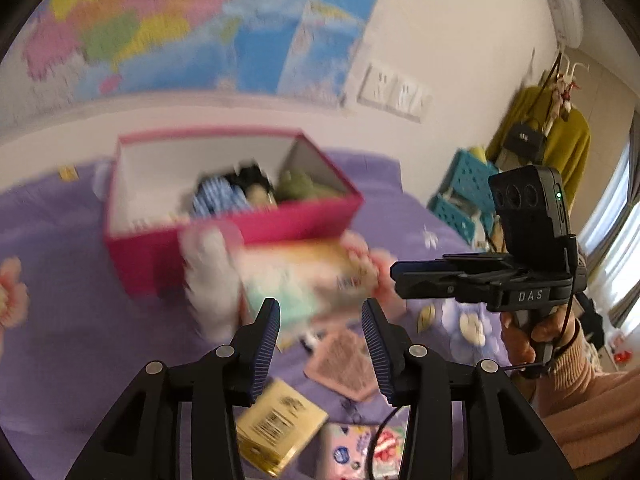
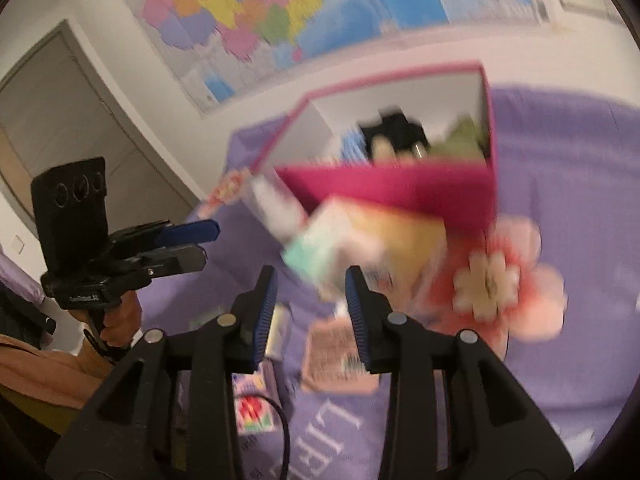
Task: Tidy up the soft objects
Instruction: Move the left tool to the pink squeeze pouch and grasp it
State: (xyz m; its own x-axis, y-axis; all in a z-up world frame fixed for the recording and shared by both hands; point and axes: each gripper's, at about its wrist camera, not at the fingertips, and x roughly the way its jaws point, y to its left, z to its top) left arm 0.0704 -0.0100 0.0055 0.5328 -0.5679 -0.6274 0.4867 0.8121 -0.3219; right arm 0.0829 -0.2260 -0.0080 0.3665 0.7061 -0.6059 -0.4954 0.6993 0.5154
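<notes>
Pink cardboard box point(image 1: 224, 236) on the purple bedsheet point(image 1: 80, 360) already holds some soft things, I judge. A pastel soft pack point(image 1: 296, 280) lies before it, not yet stored. My left gripper point(image 1: 320, 332) and right gripper point(image 2: 310, 300) are wide apart, holding nothing.

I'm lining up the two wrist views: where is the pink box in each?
Left wrist view: the pink box sits left of centre, on the purple bedspread.
Right wrist view: the pink box is right of centre, tilted.
Shared landmark: the wall map behind it.
</notes>
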